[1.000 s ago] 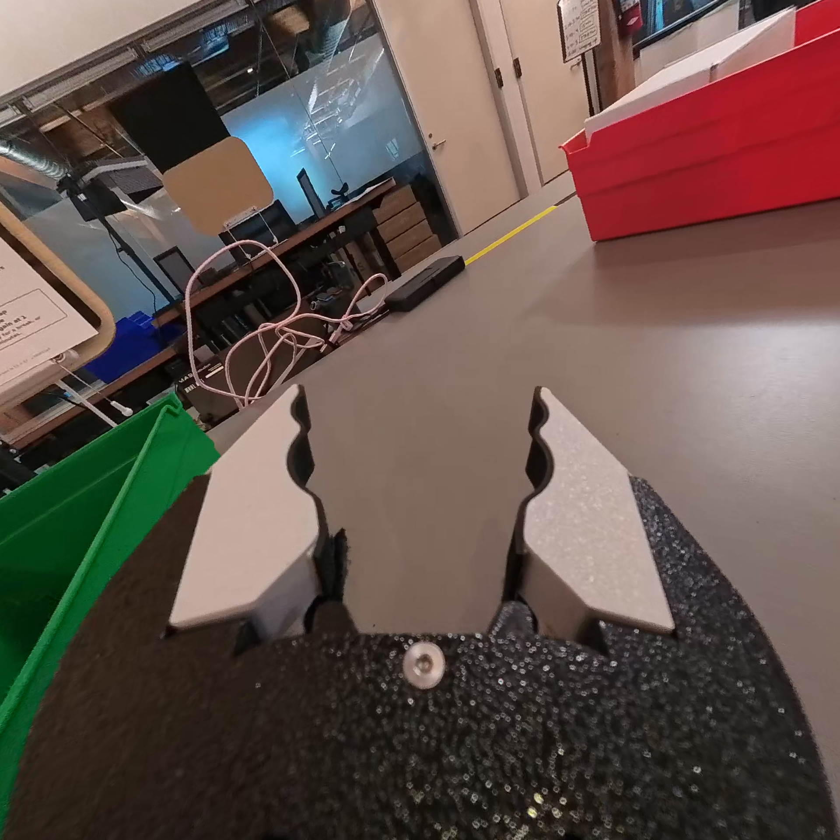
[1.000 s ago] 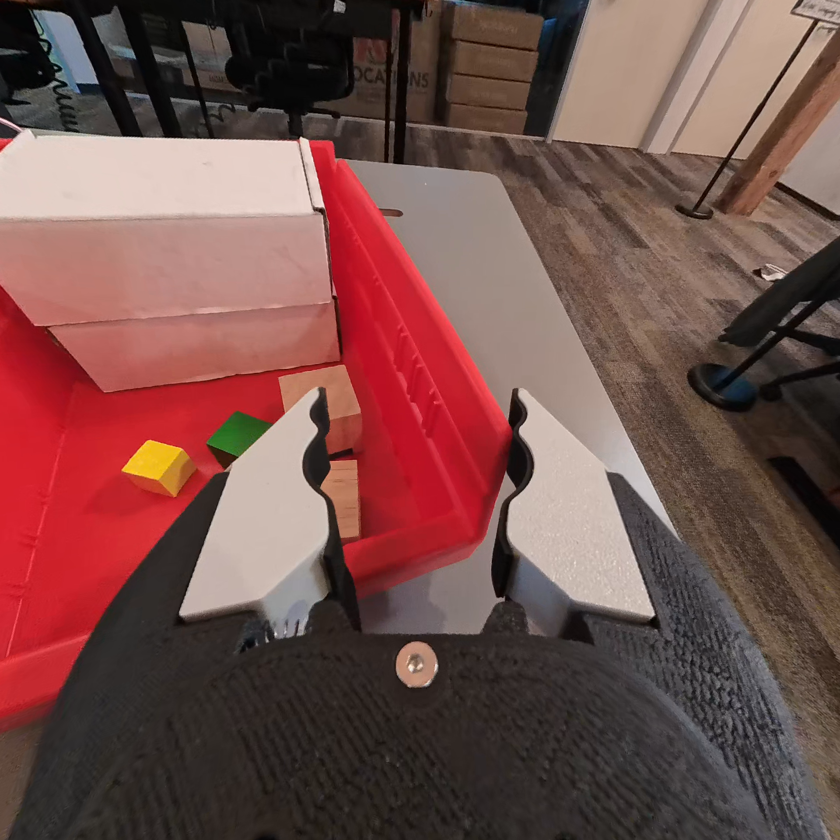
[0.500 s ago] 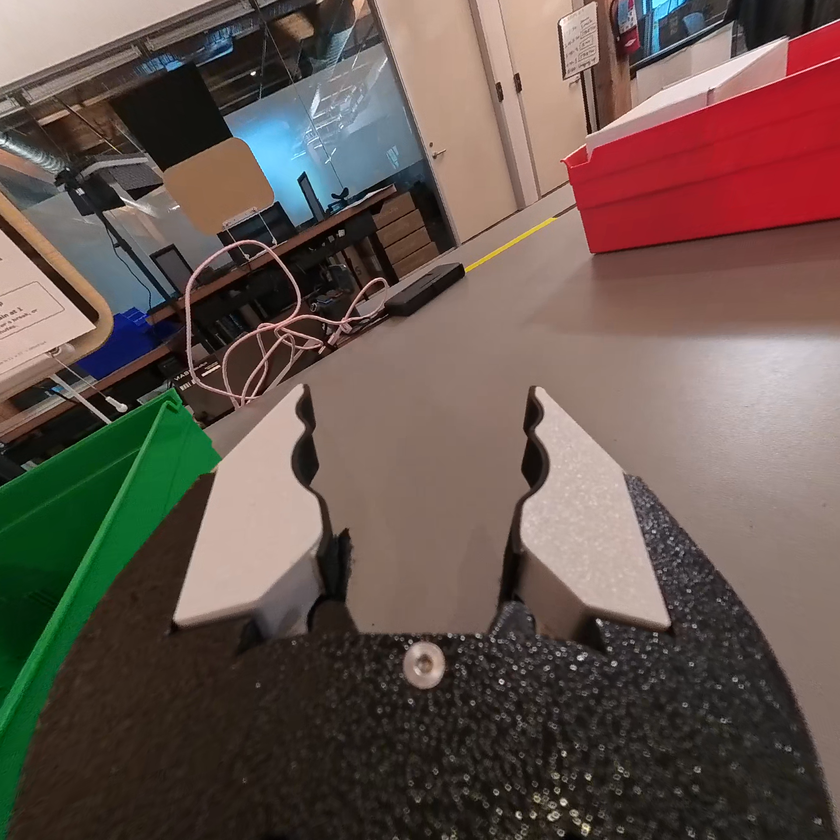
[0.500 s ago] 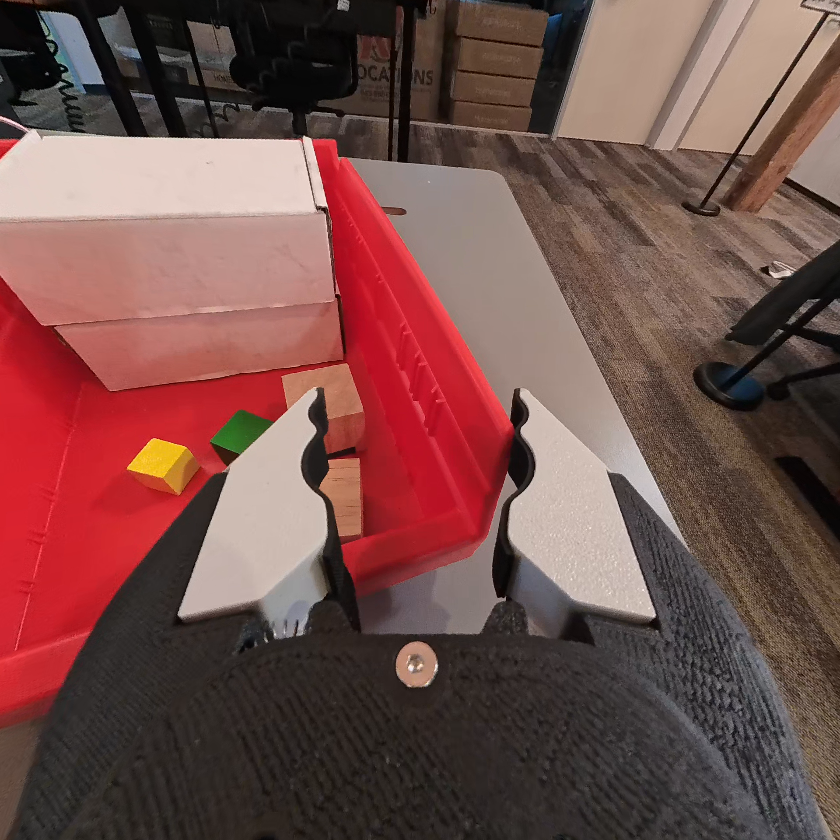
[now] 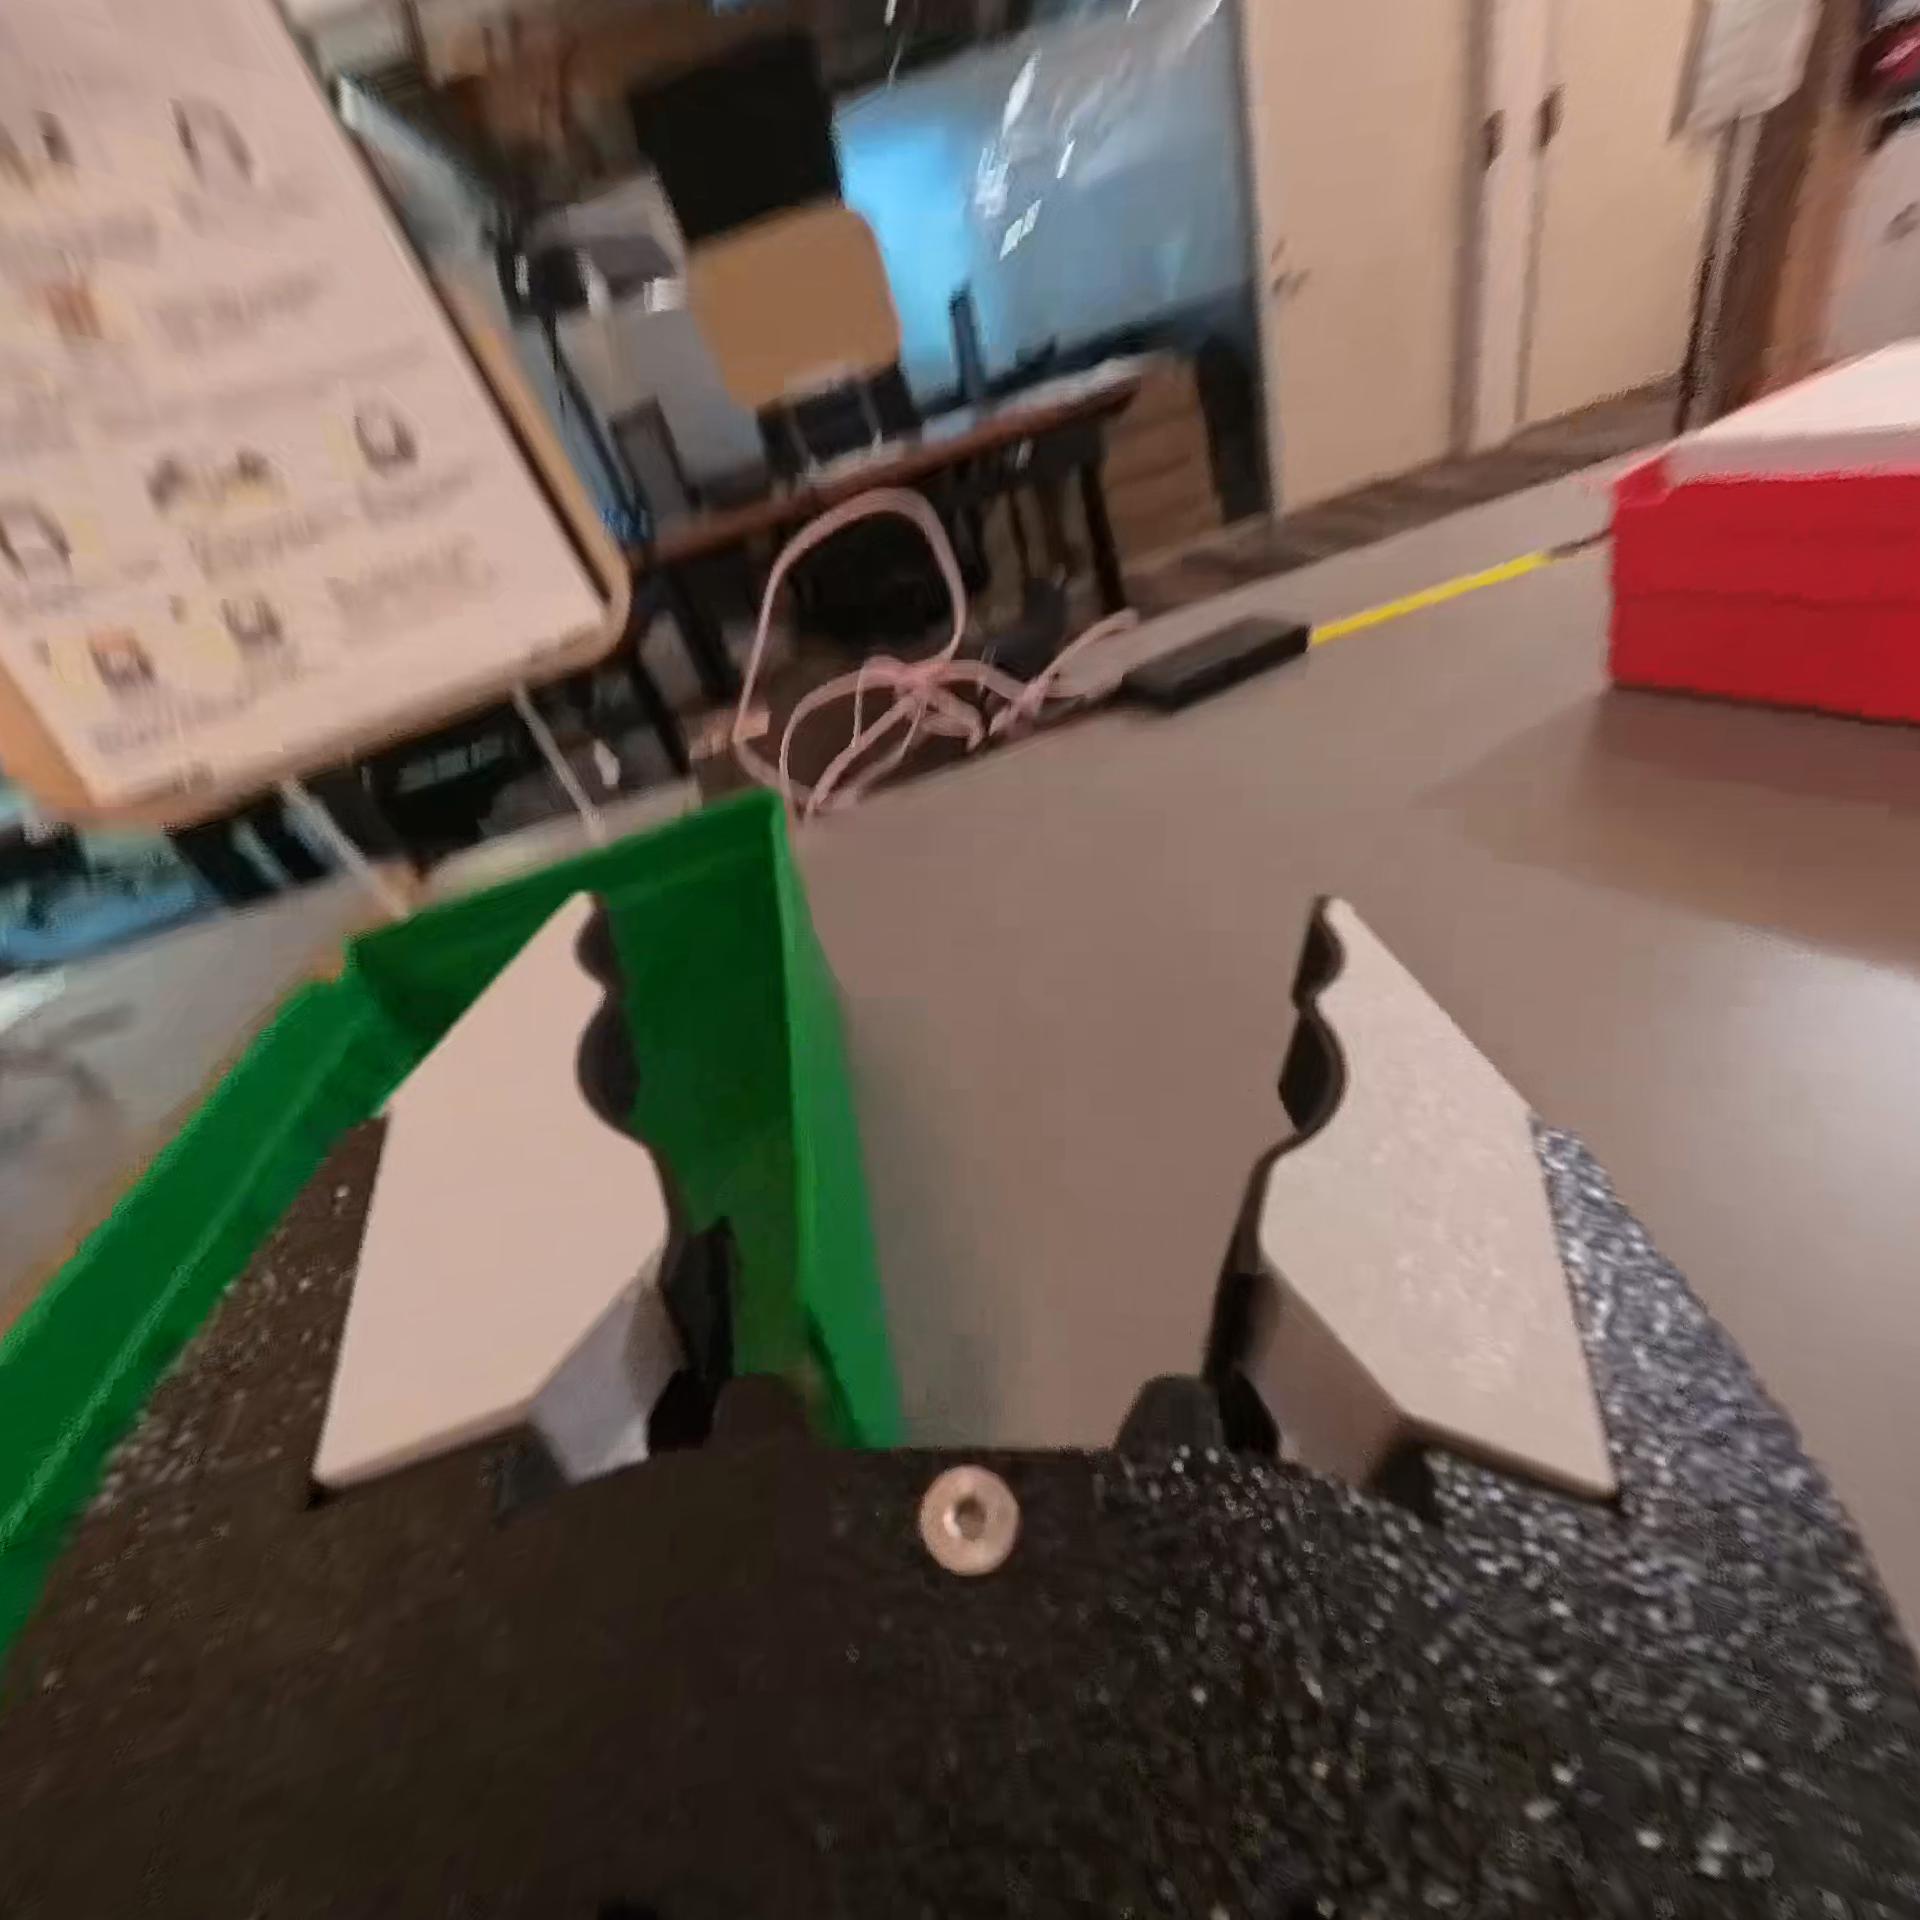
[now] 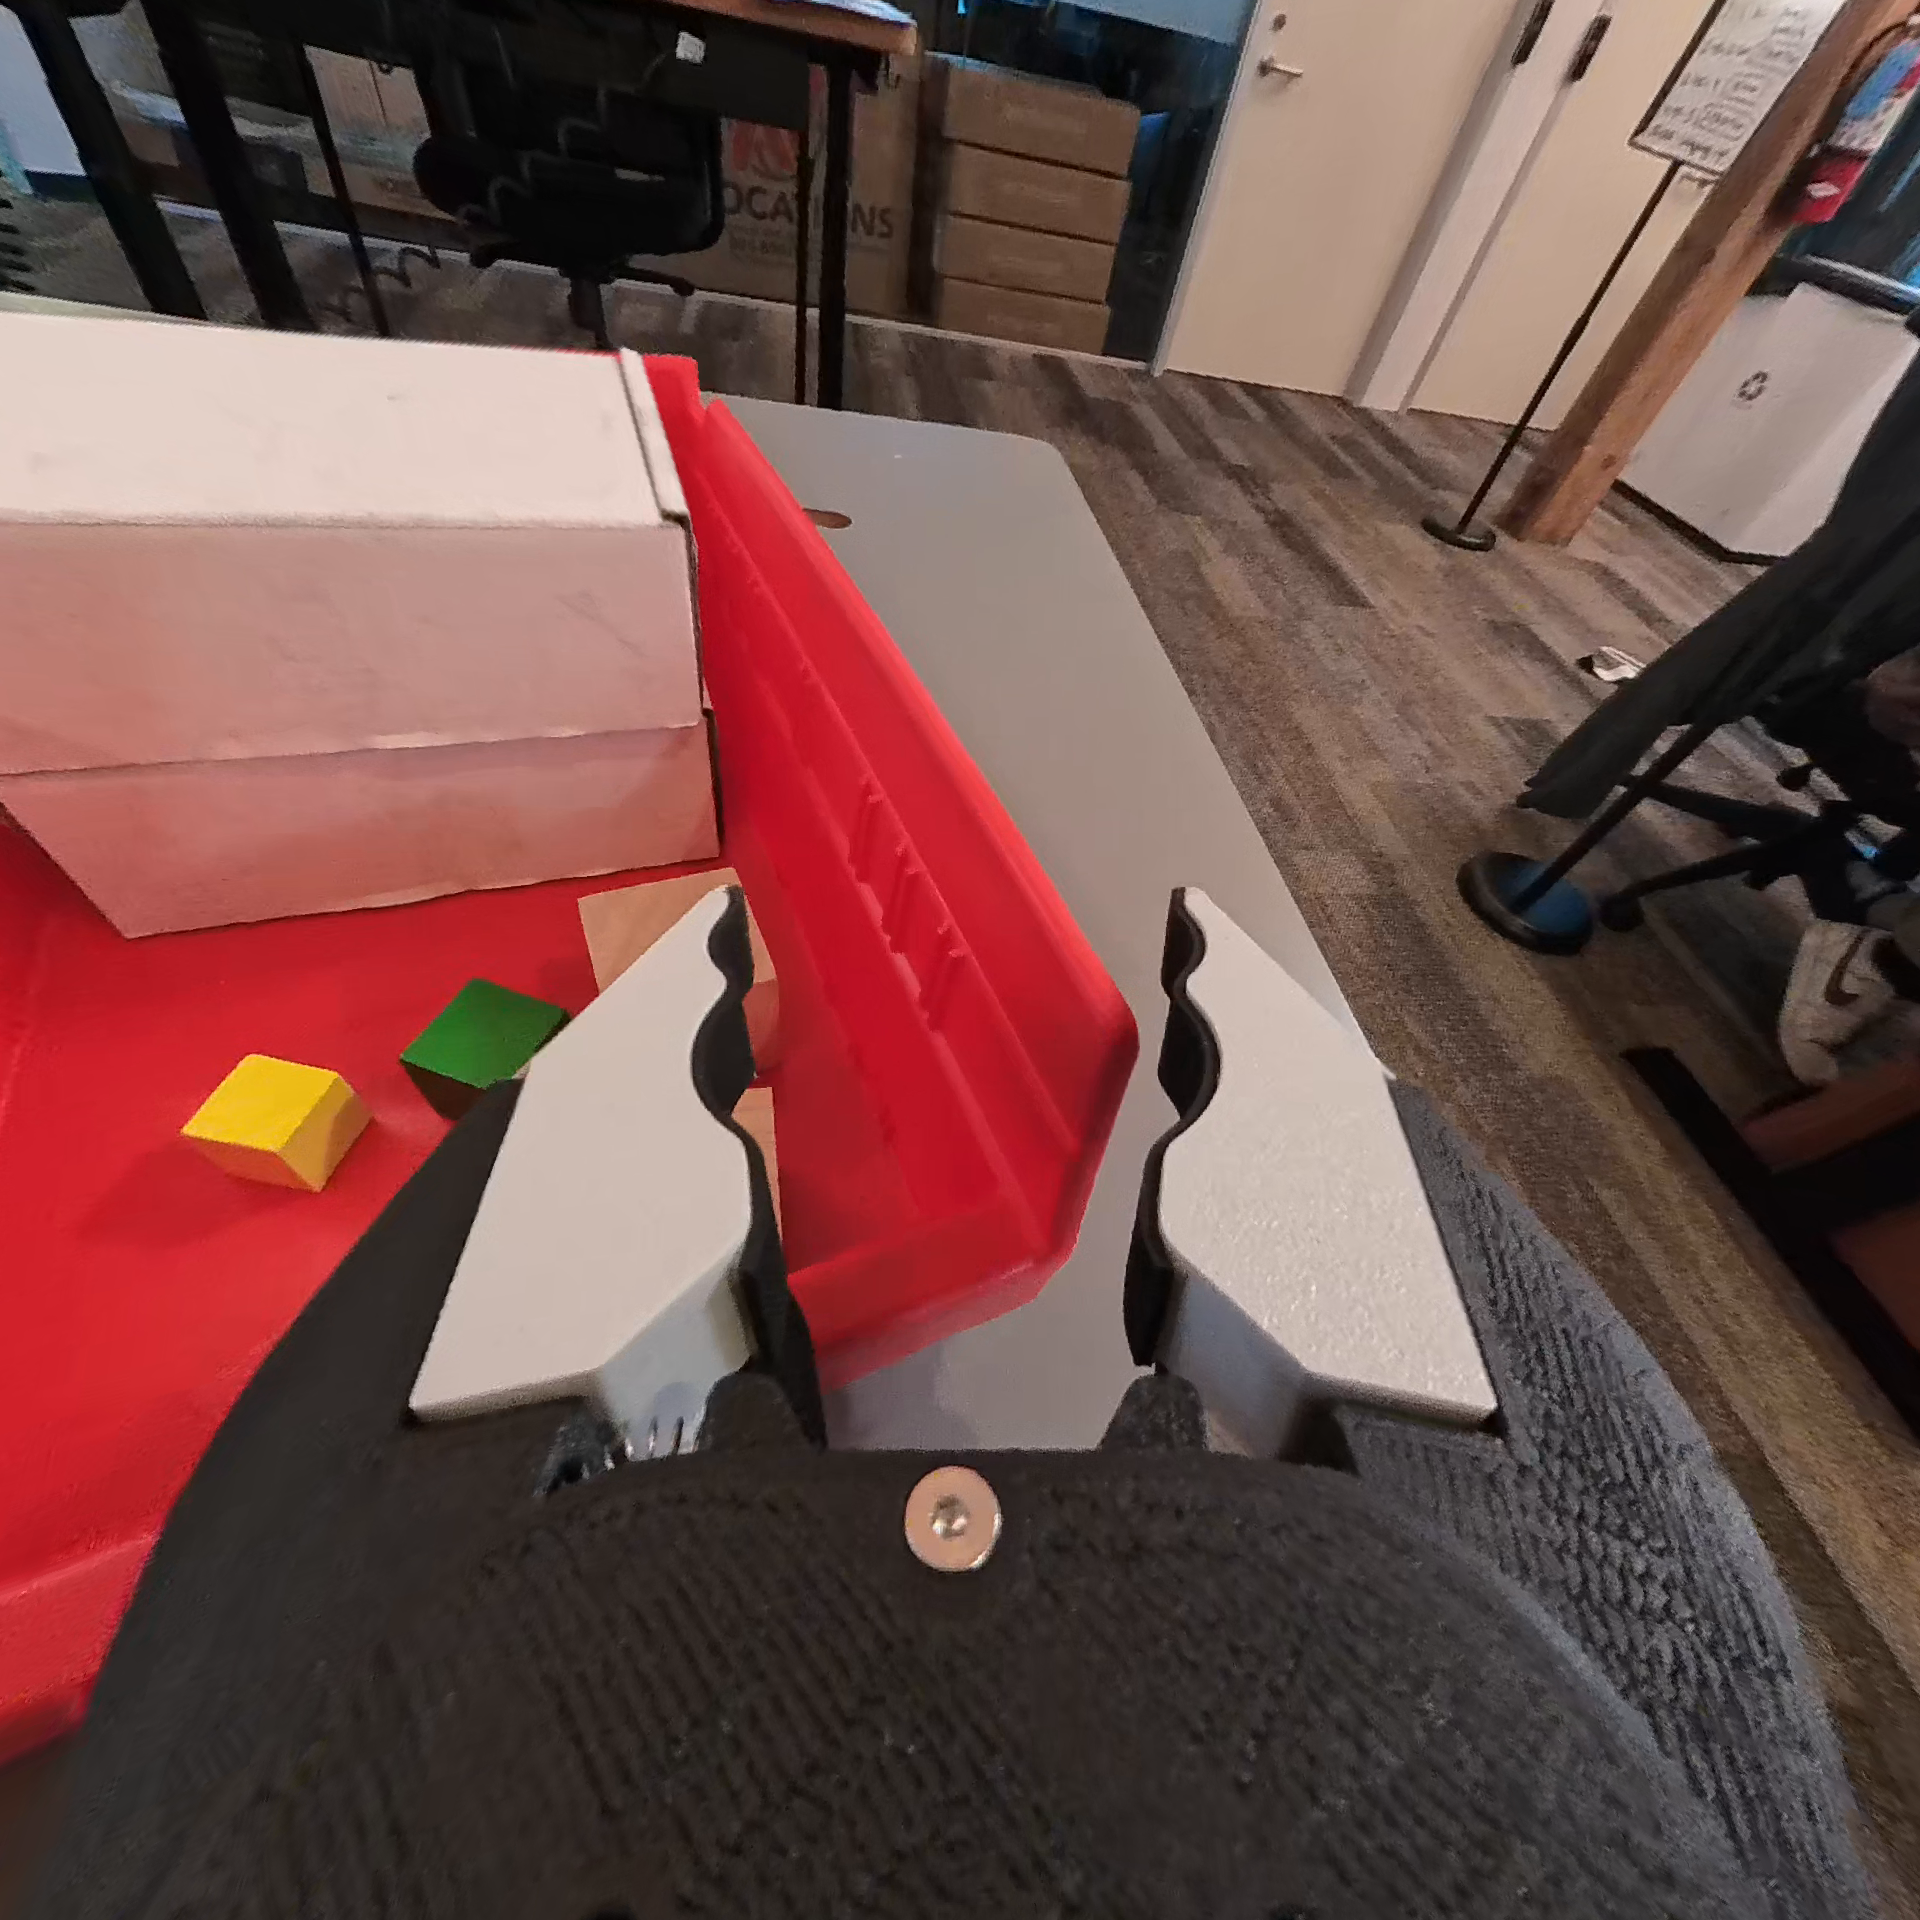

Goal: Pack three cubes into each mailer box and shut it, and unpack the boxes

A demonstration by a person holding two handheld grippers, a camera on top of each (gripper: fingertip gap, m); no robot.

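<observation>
Left gripper pose: the left gripper hangs low over the grey table, pointing along the tabletop. Its fingers stand wide apart with nothing between the pads. The near corner of a green bin shows in the gap, lower down and not touched. This view is blurred.

Right gripper pose: the right gripper is tilted down over the near right corner of the red bin. Its fingers are spread, one over the bin's inside and one over the table outside, straddling the wall without pressing on it.

Task things: two closed white mailer boxes, one stacked on the other, sit at the far side of the red bin. On the bin floor in front lie a yellow cube, a green cube and two plain wooden cubes, partly hidden behind the left finger.

Only in the left view: the green bin, a large white signboard, a tangle of pale cable and a flat black device at the table's far edge. The red bin appears only as a far corner here.

Only in the right view: the red bin's contents, wood-look flooring, stacked cardboard cartons and a wooden post.
</observation>
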